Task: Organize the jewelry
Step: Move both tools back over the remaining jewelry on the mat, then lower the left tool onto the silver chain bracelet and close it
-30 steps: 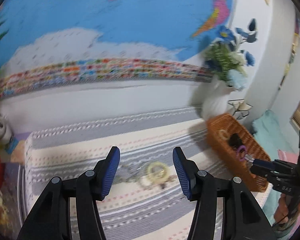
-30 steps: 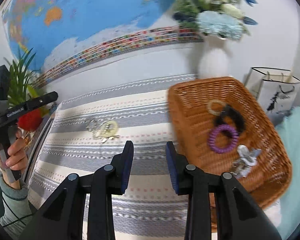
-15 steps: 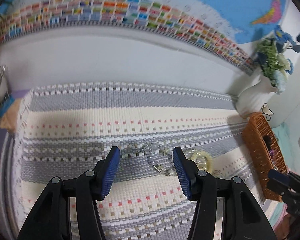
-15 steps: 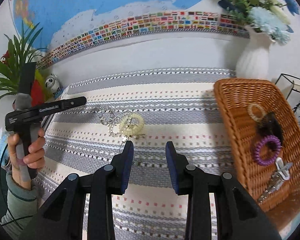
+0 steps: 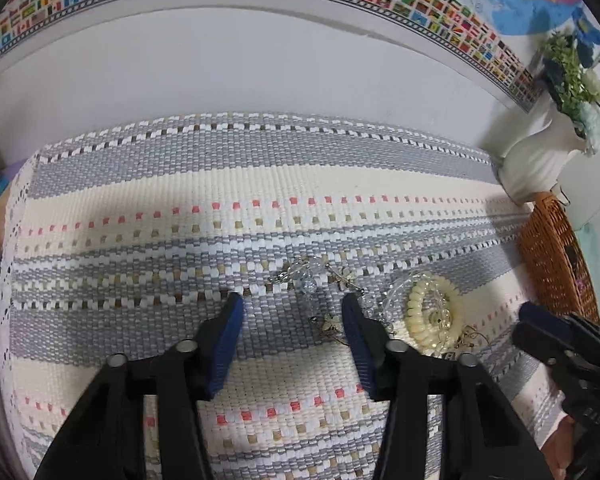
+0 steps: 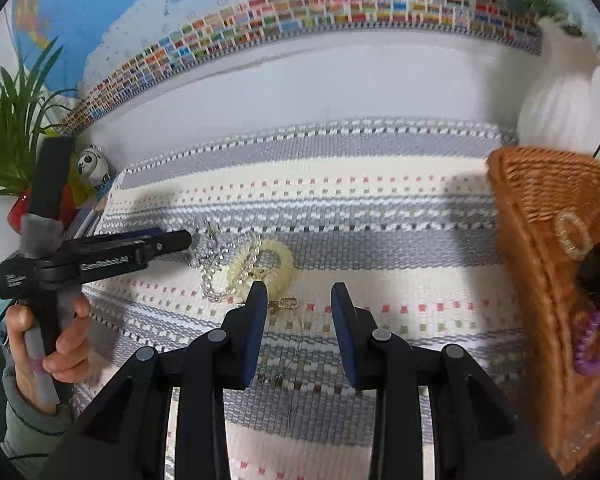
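Note:
A small heap of jewelry lies on the striped woven mat (image 5: 180,208): a cream coil bracelet (image 5: 432,312), clear bead strands (image 5: 306,276) and small gold earrings (image 5: 330,322). My left gripper (image 5: 292,308) is open and empty, low over the mat, with the clear beads just ahead of its fingertips. My right gripper (image 6: 299,294) is open and empty, just right of the cream bracelet (image 6: 274,260), with a thin gold chain (image 6: 286,304) between its fingers. The left gripper also shows in the right wrist view (image 6: 180,238), touching the beads (image 6: 210,248).
A brown wicker basket (image 6: 540,216) at the mat's right end holds a purple coil tie (image 6: 594,338), a black hair tie and a beaded ring (image 6: 572,234). A white vase of flowers (image 5: 540,160) stands behind it. A plant and a panda figure (image 6: 92,166) stand at the left.
Both grippers have moved down and closer to the jewelry heap. The left gripper shifted left past the cream bracelet to the clear beads. The right gripper left the basket and opened wider.

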A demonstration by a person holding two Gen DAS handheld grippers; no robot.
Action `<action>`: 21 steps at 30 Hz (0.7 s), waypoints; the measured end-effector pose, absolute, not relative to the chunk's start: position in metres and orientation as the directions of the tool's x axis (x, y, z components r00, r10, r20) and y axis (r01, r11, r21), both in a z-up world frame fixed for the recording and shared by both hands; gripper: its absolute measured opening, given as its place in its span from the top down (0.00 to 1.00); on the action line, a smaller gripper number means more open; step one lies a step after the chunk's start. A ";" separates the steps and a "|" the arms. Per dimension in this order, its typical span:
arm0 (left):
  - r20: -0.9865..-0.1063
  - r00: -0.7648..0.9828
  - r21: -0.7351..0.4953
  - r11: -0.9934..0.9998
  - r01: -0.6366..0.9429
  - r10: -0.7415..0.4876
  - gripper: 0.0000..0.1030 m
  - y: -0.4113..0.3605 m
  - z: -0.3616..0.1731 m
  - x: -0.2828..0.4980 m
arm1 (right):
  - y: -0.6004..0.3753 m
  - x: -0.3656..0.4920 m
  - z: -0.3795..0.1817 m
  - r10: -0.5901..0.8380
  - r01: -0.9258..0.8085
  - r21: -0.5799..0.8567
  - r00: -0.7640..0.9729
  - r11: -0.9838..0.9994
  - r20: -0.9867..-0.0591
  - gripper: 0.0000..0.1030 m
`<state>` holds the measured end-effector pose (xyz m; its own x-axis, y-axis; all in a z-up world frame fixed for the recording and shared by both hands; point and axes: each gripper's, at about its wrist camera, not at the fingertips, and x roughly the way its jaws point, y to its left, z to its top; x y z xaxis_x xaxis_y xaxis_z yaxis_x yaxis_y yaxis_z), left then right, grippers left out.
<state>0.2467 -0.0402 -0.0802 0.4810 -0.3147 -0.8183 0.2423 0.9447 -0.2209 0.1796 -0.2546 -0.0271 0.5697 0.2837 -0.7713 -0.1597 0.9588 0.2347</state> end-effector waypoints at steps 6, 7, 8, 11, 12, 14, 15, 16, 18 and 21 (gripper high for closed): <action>-0.814 0.489 -0.214 0.944 0.250 -0.314 0.64 -0.048 -0.083 0.245 | -0.251 0.188 -0.049 0.284 -0.170 0.228 0.516 0.959 -0.808 0.65; -0.811 0.489 -0.221 0.943 0.251 -0.320 0.64 -0.049 -0.083 0.244 | -0.251 0.189 -0.051 0.278 -0.167 0.223 0.513 0.960 -0.812 0.65; -0.809 0.490 -0.226 0.941 0.251 -0.325 0.64 -0.048 -0.083 0.243 | -0.251 0.189 -0.053 0.272 -0.167 0.216 0.515 0.962 -0.813 0.65; -0.807 0.497 -0.215 0.943 0.253 -0.317 0.64 -0.046 -0.082 0.242 | -0.253 0.191 -0.056 0.265 -0.160 0.213 0.513 0.964 -0.817 0.65; -0.808 0.499 -0.210 0.945 0.252 -0.312 0.64 -0.046 -0.082 0.243 | -0.253 0.191 -0.056 0.264 -0.161 0.210 0.515 0.964 -0.816 0.65; -0.808 0.509 -0.193 0.949 0.249 -0.298 0.64 -0.048 -0.083 0.241 | -0.250 0.191 -0.056 0.248 -0.165 0.189 0.521 0.968 -0.817 0.65; -0.808 0.510 -0.190 0.949 0.250 -0.296 0.64 -0.049 -0.084 0.242 | -0.248 0.191 -0.056 0.239 -0.169 0.175 0.524 0.970 -0.818 0.65; -0.807 0.514 -0.184 0.951 0.250 -0.291 0.64 -0.050 -0.084 0.241 | -0.245 0.191 -0.055 0.231 -0.174 0.163 0.527 0.971 -0.818 0.65; -0.806 0.519 -0.175 0.952 0.250 -0.285 0.64 -0.053 -0.084 0.243 | -0.239 0.190 -0.055 0.217 -0.184 0.138 0.532 0.973 -0.819 0.65; -0.807 0.529 -0.144 0.956 0.256 -0.263 0.64 -0.058 -0.085 0.242 | -0.230 0.186 -0.056 0.185 -0.207 0.083 0.541 0.975 -0.820 0.65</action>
<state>0.2423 -0.0576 -0.0853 0.5292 -0.2627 -0.8068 0.2558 0.9560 -0.1435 0.1864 -0.2298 -0.0557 0.5414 0.1850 -0.8202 -0.2075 0.9747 0.0829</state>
